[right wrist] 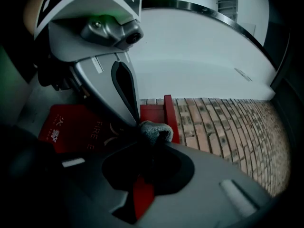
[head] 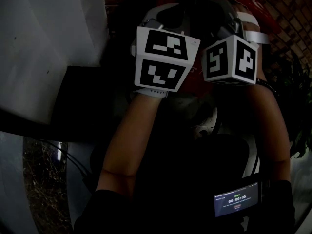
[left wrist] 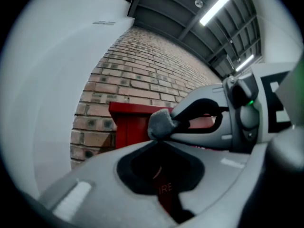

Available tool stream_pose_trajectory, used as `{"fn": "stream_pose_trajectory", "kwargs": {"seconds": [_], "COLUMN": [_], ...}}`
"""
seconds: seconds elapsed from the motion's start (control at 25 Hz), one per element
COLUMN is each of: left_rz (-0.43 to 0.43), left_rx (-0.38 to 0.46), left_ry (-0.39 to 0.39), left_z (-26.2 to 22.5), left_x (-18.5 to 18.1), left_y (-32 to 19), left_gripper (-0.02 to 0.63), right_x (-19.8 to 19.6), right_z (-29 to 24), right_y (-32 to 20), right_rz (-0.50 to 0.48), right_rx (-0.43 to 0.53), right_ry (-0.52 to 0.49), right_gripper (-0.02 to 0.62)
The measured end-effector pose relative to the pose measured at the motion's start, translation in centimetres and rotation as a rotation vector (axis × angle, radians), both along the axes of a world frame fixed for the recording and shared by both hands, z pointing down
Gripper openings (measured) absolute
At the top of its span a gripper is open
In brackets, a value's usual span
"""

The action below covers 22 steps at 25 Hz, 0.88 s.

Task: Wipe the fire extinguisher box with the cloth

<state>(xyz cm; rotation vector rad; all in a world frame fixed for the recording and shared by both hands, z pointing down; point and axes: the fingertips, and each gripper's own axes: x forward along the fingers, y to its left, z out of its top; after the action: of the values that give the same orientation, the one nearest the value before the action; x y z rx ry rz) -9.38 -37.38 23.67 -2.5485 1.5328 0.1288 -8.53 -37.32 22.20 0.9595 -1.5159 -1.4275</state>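
**Cloth pinched in both tools, box not yet wiped**

We hold the left tool [left wrist: 158, 137] and the right tool [right wrist: 145, 144] tip to tip. Each has its jaws closed on the same small tuft of grey fuzzy cloth [left wrist: 163, 123]. The red metal fire extinguisher box [right wrist: 71, 127] stands just ahead of us against the brown brick wall [left wrist: 142, 65], its white lettering facing us. The cloth looks bunched and appears to be apart from the box front. We judge the wiping has not begun: no wiped patch shows, and the whole face is left to do.
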Motion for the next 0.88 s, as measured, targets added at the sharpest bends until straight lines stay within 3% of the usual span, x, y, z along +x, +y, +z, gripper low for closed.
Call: {"fn": "stream_pose_trajectory", "kwargs": {"seconds": [0.24, 0.52, 0.72, 0.88], "left_rz": [0.05, 0.083, 0.099, 0.065], "left_rx": [0.014, 0.074, 0.012, 0.011], "left_ry": [-0.023, -0.064, -0.096, -0.138], "left_z": [0.3, -2.6, 0.0, 1.0], "left_x": [3.4, 7.5, 9.5, 10.4], "left_y": [0.7, 2.6, 2.3, 1.8], "left_gripper": [0.0, 0.0, 0.0, 0.0], "right_x": [4.3, 9.3, 13.8, 17.4], "right_z": [0.0, -0.4, -0.7, -0.7], "right_y": [-0.2, -0.3, -0.3, -0.5], "right_rz": [0.076, 0.144, 0.197, 0.233], "right_rx": [0.0, 0.001, -0.001, 0.004], "right_ry": [0.003, 0.004, -0.029, -0.041], "right_gripper": [0.034, 0.034, 0.034, 0.034]}}
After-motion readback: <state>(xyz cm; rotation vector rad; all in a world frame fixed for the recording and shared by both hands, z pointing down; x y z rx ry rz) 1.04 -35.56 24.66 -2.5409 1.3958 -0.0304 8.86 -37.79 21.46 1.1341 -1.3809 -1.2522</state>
